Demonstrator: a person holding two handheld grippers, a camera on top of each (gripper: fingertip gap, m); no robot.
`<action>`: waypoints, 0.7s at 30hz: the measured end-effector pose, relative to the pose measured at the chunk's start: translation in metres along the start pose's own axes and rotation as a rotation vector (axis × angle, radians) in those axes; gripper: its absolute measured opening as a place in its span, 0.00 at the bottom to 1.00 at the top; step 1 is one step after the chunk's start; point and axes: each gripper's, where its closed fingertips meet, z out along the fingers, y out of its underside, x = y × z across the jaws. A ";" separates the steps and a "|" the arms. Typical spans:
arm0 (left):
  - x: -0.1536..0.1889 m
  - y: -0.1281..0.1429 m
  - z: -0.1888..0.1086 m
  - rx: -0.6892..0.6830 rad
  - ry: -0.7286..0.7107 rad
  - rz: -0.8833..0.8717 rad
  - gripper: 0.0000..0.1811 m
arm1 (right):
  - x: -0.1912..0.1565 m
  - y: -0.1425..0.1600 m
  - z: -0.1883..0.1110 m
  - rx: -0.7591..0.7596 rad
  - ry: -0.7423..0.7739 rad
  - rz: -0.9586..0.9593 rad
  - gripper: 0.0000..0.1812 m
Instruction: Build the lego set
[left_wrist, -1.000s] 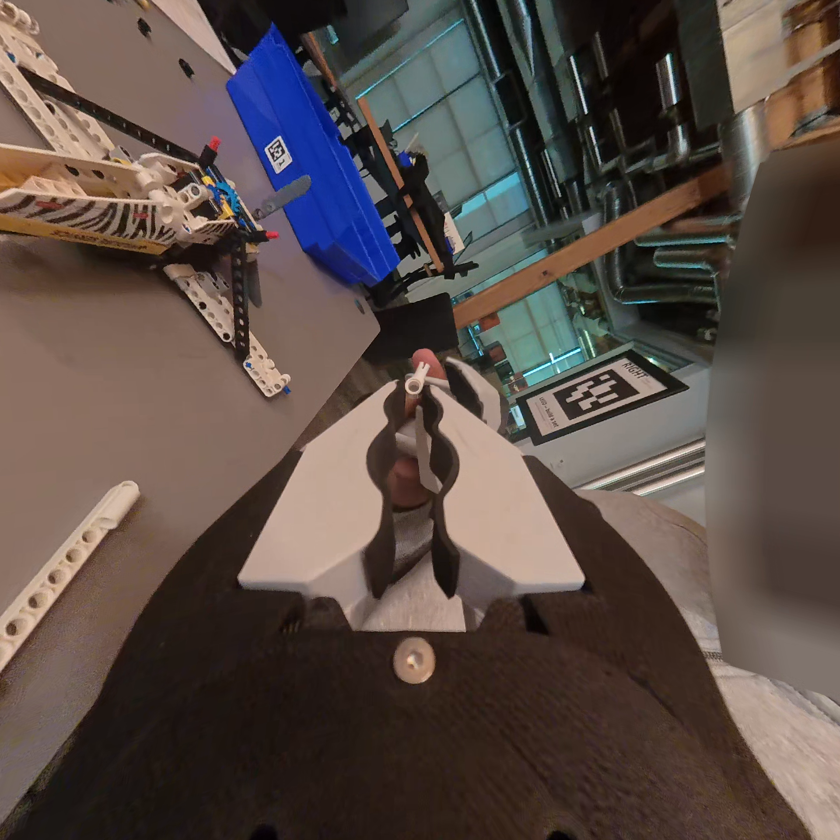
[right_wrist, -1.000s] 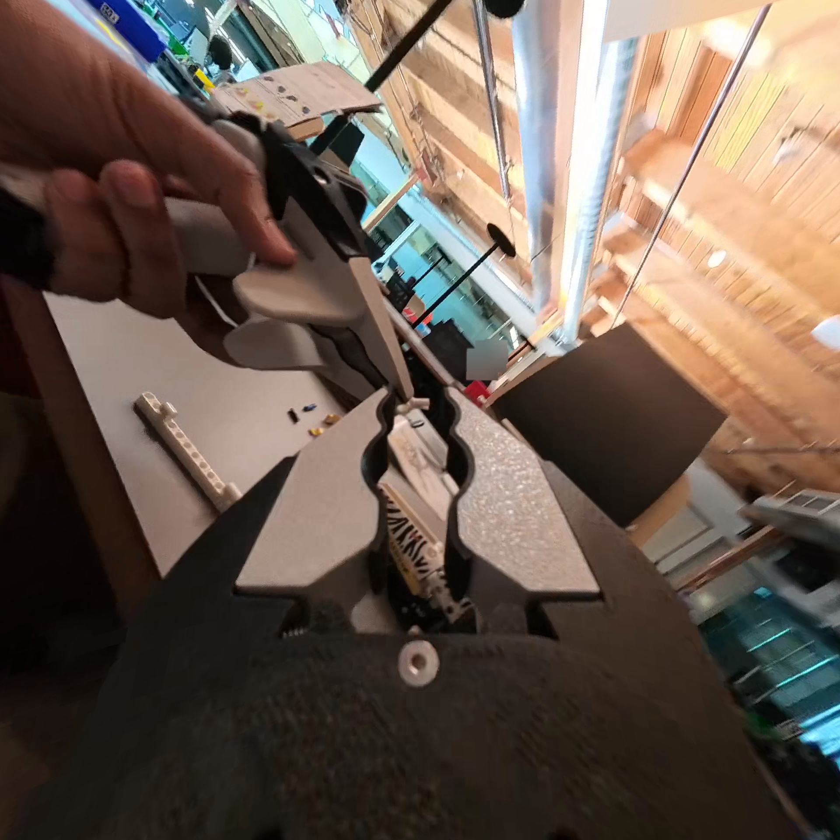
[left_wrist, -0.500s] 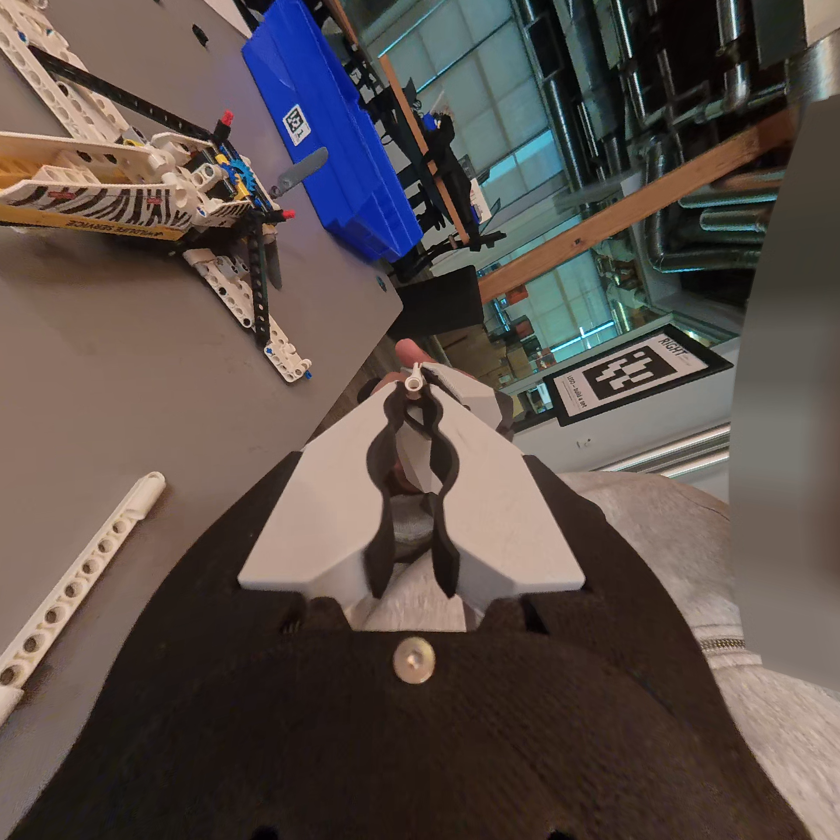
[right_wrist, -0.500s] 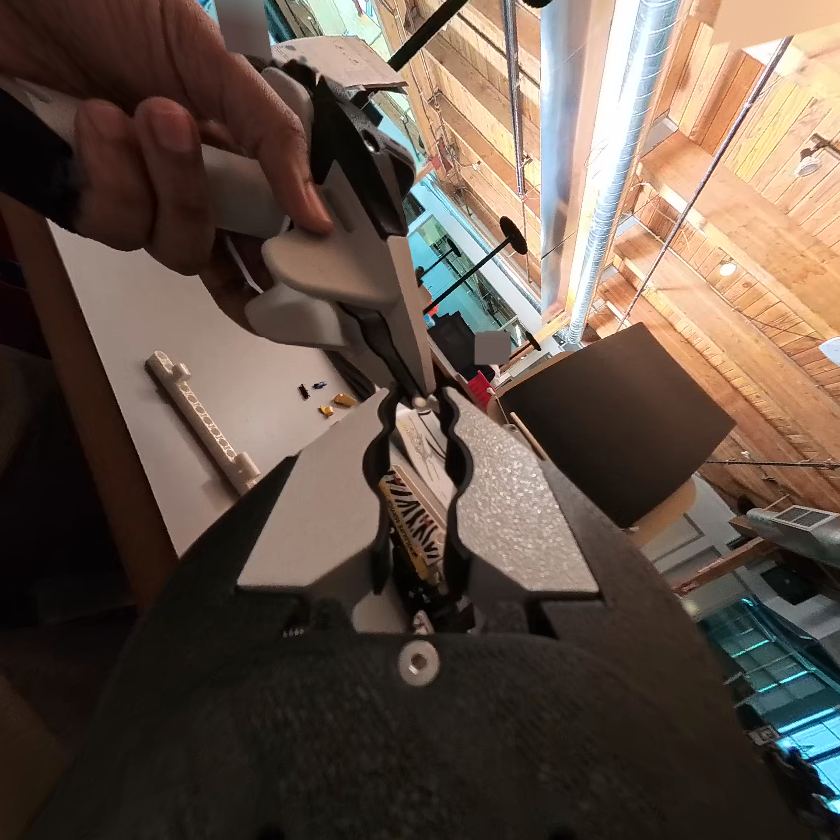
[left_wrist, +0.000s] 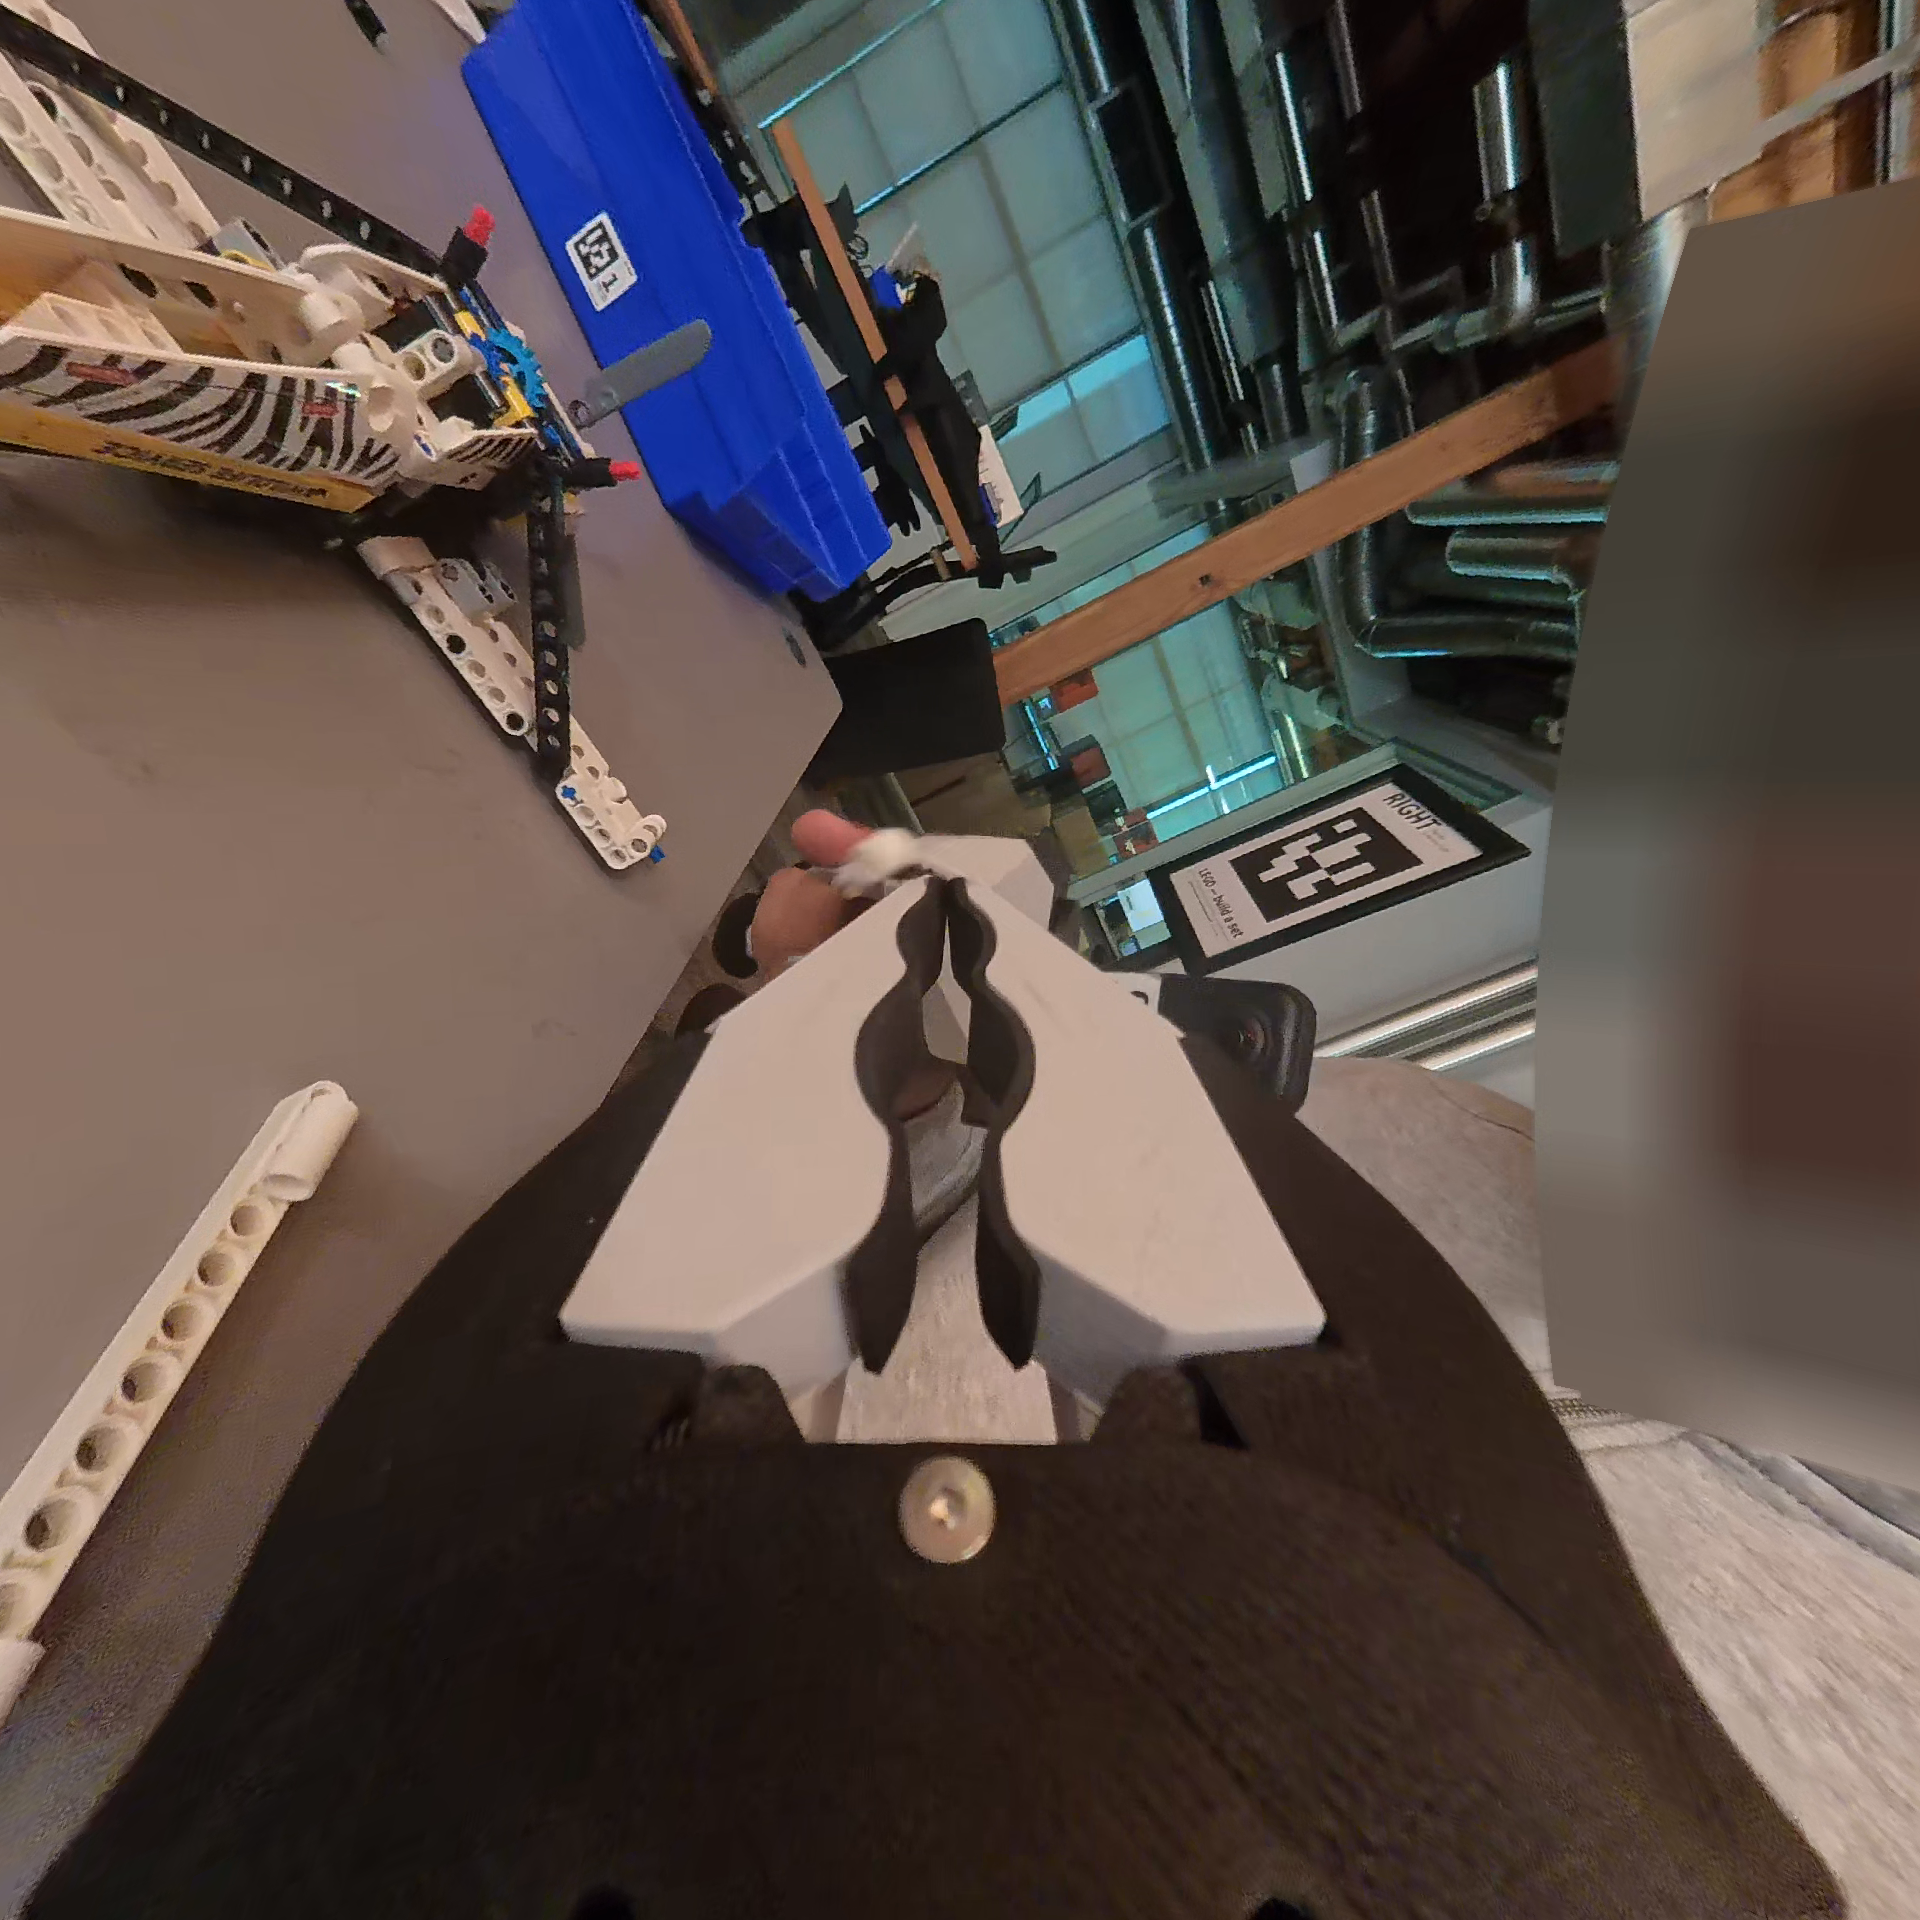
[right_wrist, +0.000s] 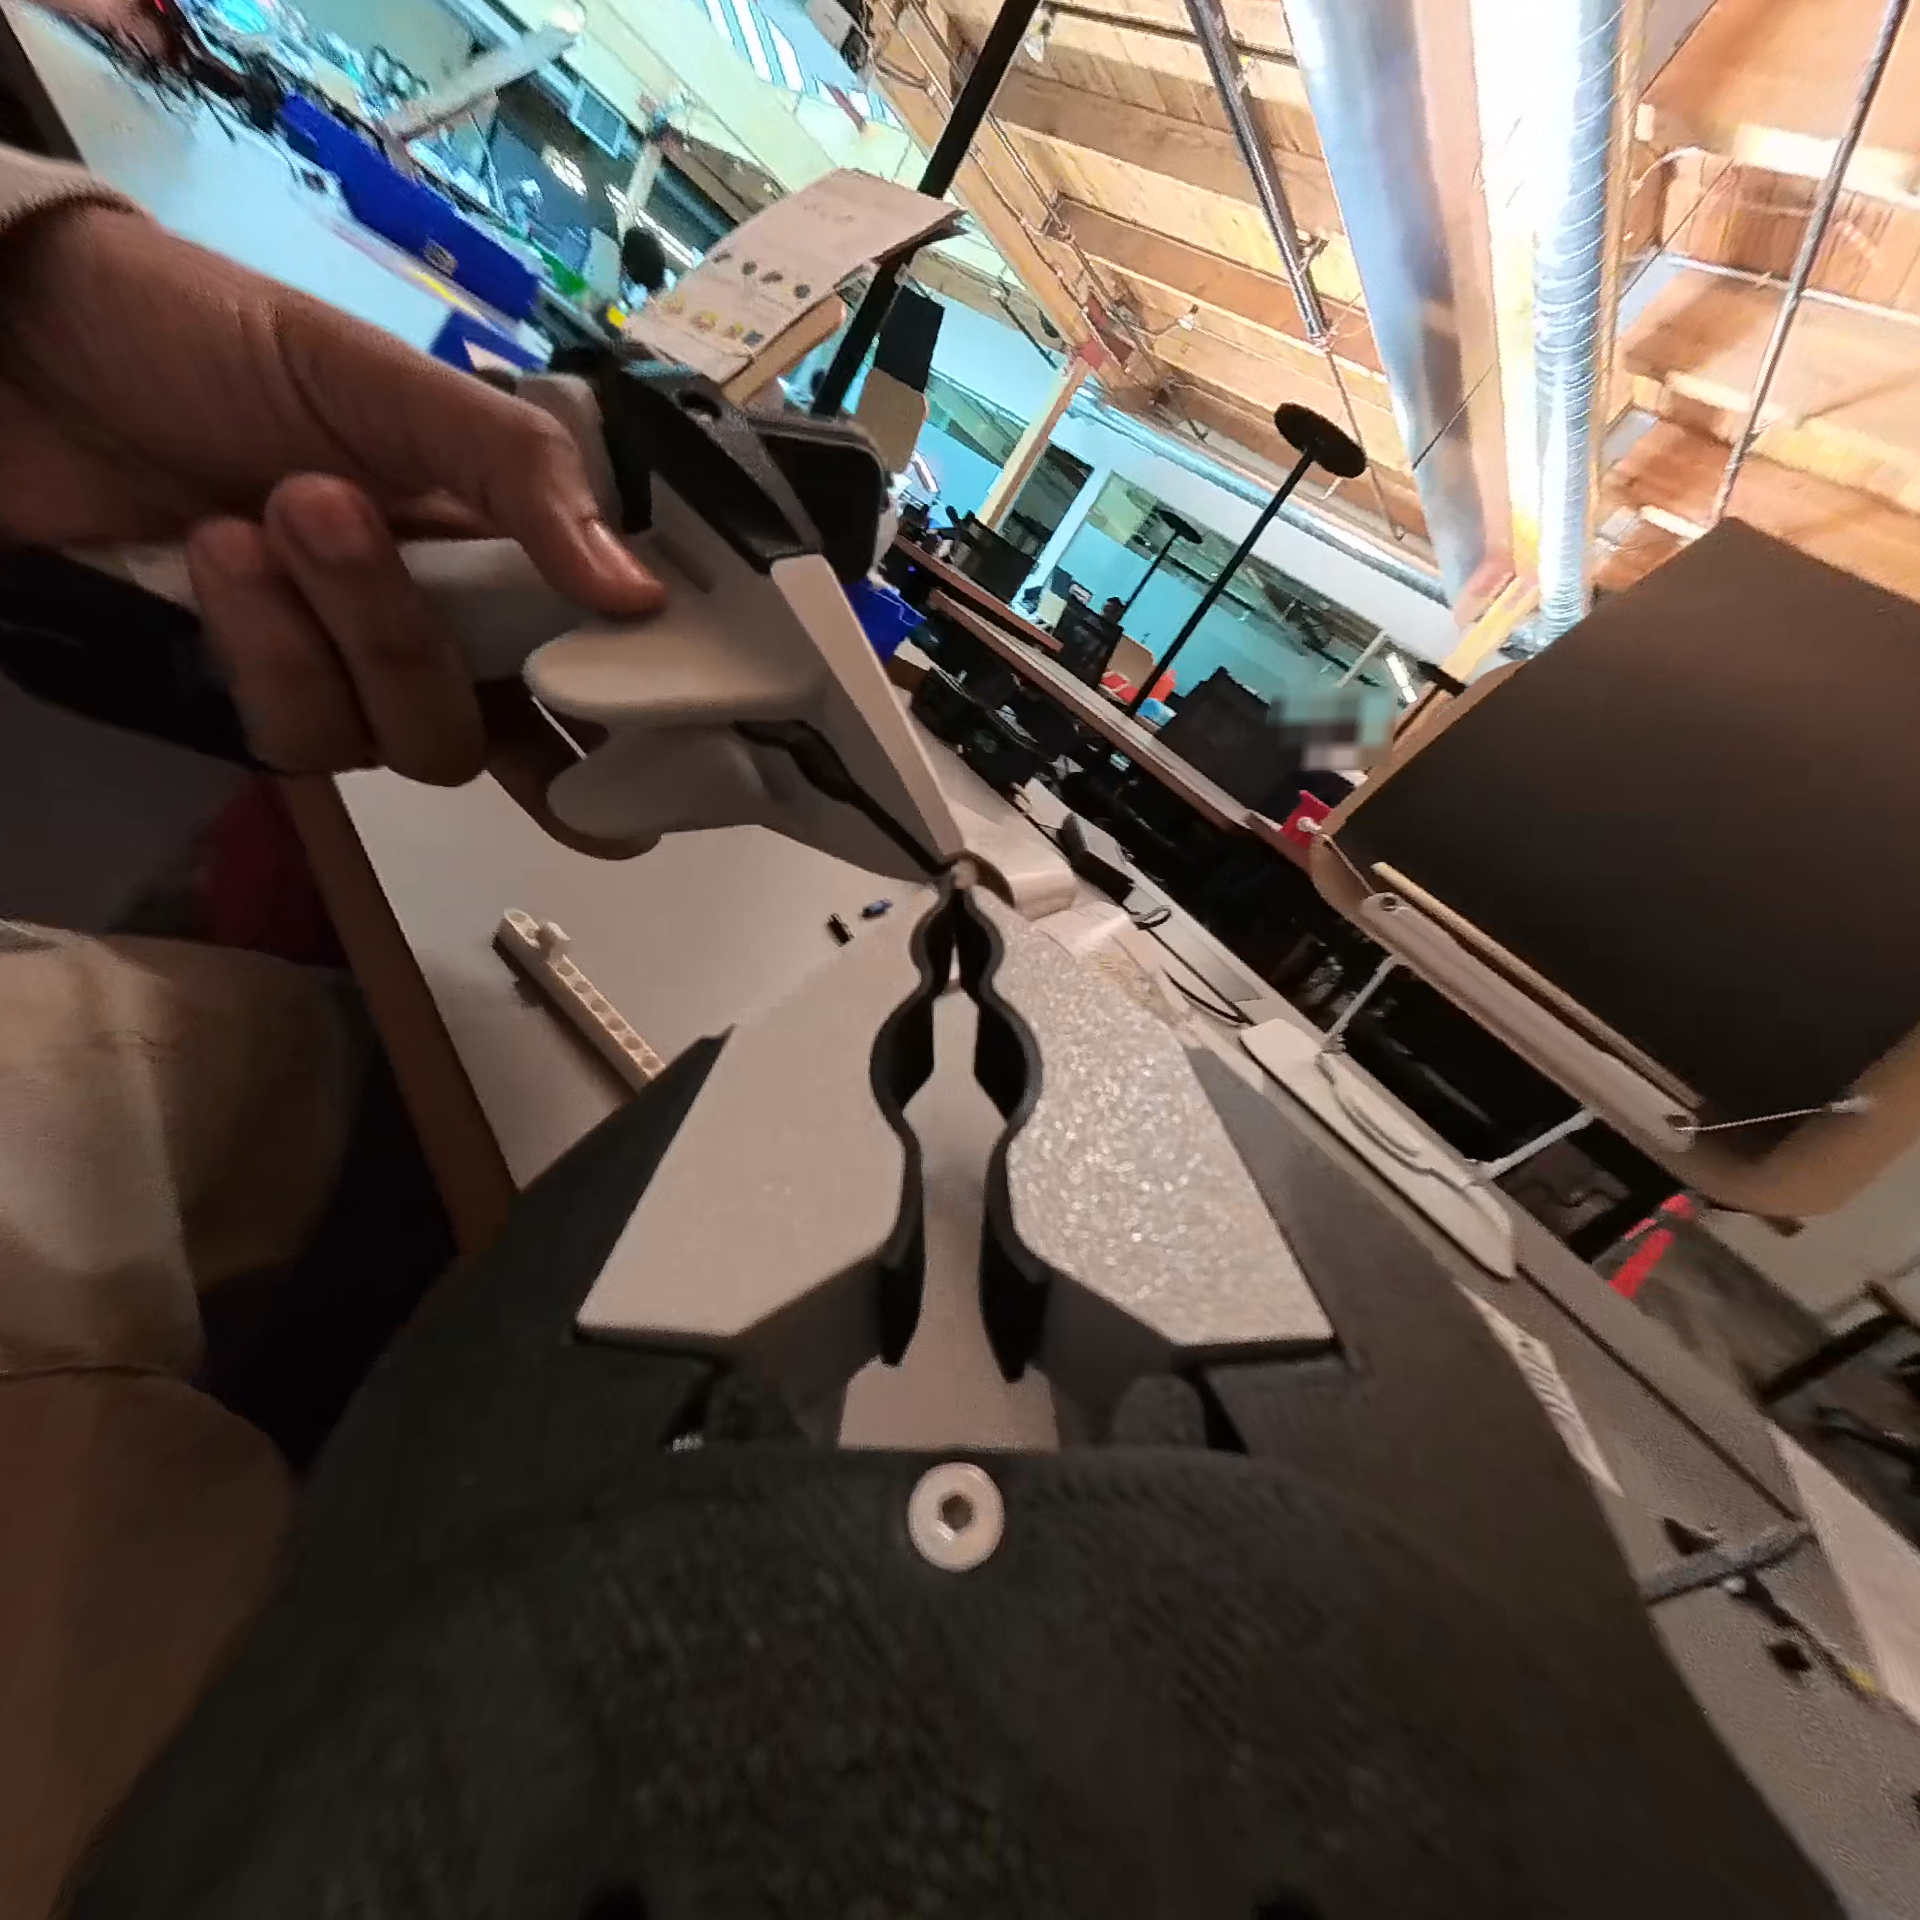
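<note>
The small white connector piece (left_wrist: 871, 862) sits at the very tips of both tools, held in the air off the table edge. Your left gripper (left_wrist: 943, 896) is closed to a sliver on it, and the piece juts leftward from the tips. Your right gripper (right_wrist: 954, 891) is likewise pinched nearly shut at the same spot (right_wrist: 961, 871); motion blur makes it uncertain whether it truly grips the piece or only touches it. The 2 tools meet tip to tip, so neither is nearer. The zebra-striped model (left_wrist: 239, 416) lies on the grey table (left_wrist: 260, 883), well apart, up and left of your left tips. 1 long white beam (left_wrist: 156, 1361) lies loose near the table edge.
</note>
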 end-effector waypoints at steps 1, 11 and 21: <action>0.000 0.000 0.000 0.000 0.006 0.000 0.00 | 0.000 0.000 0.000 0.005 -0.006 0.014 0.00; -0.031 -0.023 -0.033 0.096 -0.239 0.115 0.01 | 0.043 0.014 -0.012 -0.067 0.175 0.030 0.00; -0.063 -0.007 -0.021 -0.024 -0.453 0.261 0.11 | 0.121 0.027 -0.067 0.008 0.388 0.315 0.00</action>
